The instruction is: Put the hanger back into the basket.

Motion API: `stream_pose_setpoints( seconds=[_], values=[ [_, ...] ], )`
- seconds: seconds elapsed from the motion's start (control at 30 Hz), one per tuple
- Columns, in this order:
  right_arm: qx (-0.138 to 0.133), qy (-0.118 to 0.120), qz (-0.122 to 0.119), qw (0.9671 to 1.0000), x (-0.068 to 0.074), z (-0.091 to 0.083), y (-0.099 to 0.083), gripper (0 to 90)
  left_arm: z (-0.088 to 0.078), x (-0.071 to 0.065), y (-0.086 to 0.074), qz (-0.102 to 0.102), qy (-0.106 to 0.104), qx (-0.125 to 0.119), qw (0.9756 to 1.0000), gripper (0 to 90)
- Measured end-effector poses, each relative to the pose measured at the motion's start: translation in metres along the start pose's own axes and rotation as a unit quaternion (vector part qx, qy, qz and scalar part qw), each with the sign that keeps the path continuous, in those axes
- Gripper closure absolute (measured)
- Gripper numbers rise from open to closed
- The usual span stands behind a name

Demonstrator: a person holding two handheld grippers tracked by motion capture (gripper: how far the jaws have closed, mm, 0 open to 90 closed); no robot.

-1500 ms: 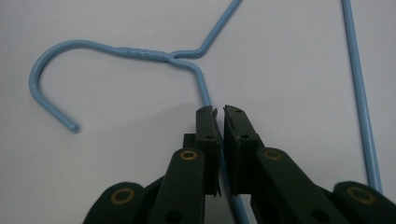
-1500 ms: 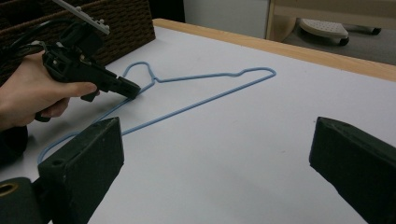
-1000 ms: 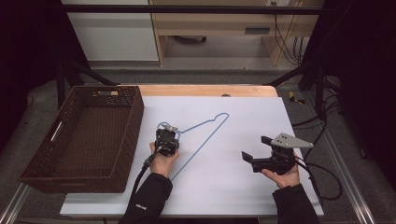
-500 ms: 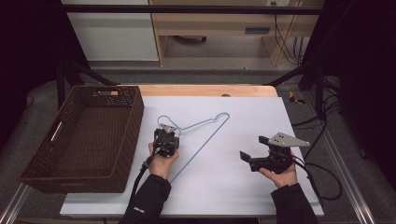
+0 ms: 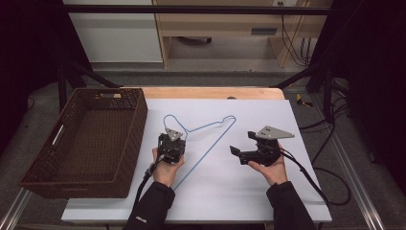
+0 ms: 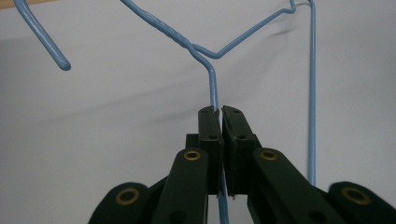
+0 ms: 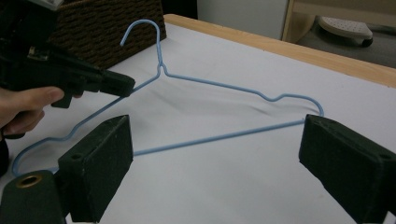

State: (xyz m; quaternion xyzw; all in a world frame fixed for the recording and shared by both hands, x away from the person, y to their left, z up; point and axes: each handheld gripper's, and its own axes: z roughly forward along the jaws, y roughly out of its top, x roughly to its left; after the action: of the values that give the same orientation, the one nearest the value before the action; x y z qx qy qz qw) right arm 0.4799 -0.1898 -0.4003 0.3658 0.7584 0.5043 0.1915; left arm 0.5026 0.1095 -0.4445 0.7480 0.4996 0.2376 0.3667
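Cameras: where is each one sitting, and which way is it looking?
High view: above the person's side, looking forward and down at the white table, basket, both forearms and hands.
Left gripper view: rides the left gripper, looking along its jaws shut on the blue hanger.
Right gripper view: rides the right gripper, looking between its open jaws across the table; a hand shows at the left.
All three share the hanger.
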Motion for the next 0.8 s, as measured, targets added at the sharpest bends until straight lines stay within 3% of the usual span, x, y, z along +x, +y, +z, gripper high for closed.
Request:
stream_pose_setpoints(
  seconds=[0.4,0.8],
  values=[
    [-0.012,0.020,0.003,0.9997,0.010,0.052,0.028,14.2,-0.003,-0.001,0.000,0.004,-0.003,-0.004,1.0000,87.1],
    [0.008,0.027,0.005,0.9996,0.013,0.097,0.041,19.0,-0.006,-0.002,0.000,0.008,-0.007,-0.009,0.9999,87.1]
  ],
)
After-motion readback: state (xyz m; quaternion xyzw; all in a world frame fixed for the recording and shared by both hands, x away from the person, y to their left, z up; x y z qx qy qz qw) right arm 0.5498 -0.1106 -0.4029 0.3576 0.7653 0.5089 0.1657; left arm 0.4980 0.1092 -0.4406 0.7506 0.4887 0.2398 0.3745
